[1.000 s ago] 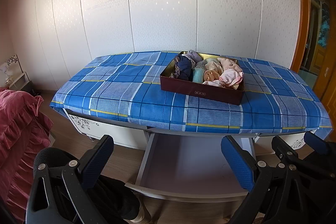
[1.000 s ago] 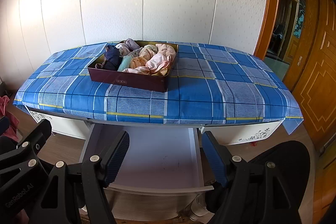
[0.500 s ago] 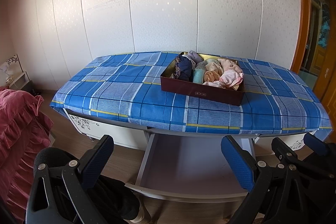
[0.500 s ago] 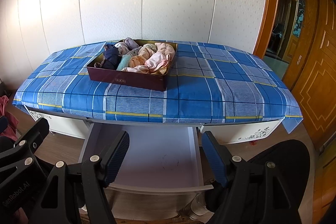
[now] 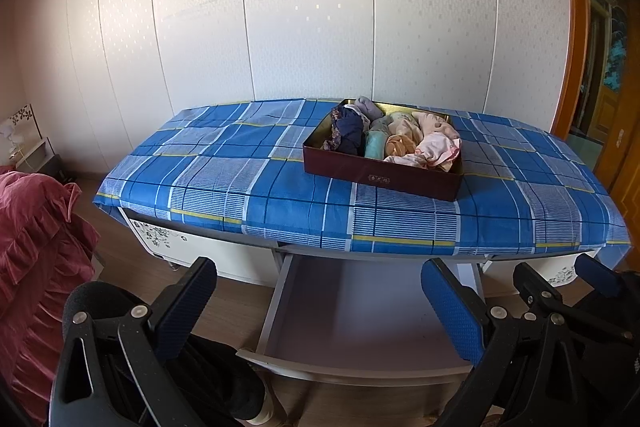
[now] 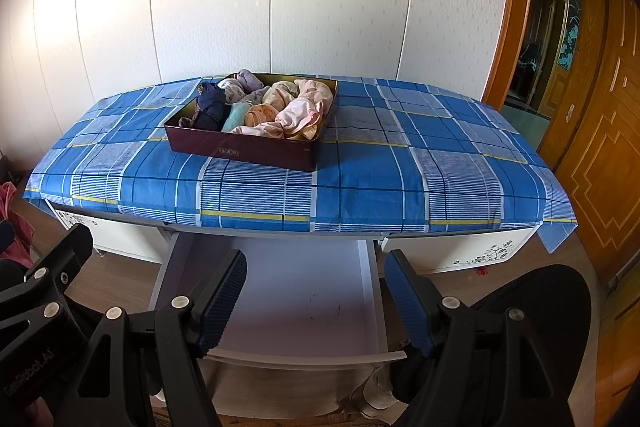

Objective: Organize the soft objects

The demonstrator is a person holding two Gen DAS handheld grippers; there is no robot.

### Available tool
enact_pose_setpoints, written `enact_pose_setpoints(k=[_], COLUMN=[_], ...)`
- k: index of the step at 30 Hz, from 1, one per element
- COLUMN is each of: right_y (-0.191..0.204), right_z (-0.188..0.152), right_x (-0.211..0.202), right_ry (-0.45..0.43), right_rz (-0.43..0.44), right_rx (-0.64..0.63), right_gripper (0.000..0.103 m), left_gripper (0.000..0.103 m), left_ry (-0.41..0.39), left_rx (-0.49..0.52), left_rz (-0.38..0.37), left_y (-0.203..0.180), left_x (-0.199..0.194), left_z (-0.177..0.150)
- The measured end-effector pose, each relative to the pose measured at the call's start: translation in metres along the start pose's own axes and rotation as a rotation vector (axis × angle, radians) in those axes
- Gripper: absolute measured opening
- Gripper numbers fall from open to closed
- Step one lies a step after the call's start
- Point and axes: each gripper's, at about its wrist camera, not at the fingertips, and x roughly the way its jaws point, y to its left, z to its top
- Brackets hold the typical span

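A dark red box (image 5: 380, 179) (image 6: 240, 149) stands on the blue plaid tablecloth (image 5: 240, 183) (image 6: 420, 167), filled with rolled soft items: a navy one (image 5: 350, 133) (image 6: 210, 105), a teal one (image 5: 375, 143), an orange one (image 6: 262, 115), pink ones (image 5: 438, 147) (image 6: 304, 109). Below the table edge a white drawer (image 5: 360, 311) (image 6: 304, 299) stands pulled open, empty. My left gripper (image 5: 318, 301) and right gripper (image 6: 316, 293) are both open and empty, held low in front of the drawer, well short of the box.
A white panelled wall stands behind the table. A red ruffled cloth (image 5: 28, 247) lies at the left. Wooden doors (image 6: 592, 131) stand at the right. The right gripper's body (image 5: 568, 311) shows in the left wrist view. Wood floor lies under the drawer.
Both views have shifted very slightly; the box sits a little further left in the right wrist view. Both grippers stay open and empty.
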Motion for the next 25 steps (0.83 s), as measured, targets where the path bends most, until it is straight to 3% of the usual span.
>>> enact_pose_setpoints(k=[25], right_y=[-0.0008], right_z=[-0.0011], right_x=[0.0052], right_ry=[0.026], right_rz=[0.009], right_rx=[0.005], right_gripper=[0.073], left_gripper=[0.103], left_ry=[0.037], left_rx=[-0.015], left_rz=[-0.011], left_y=[-0.0008], left_x=[0.0083], left_z=[-0.0044])
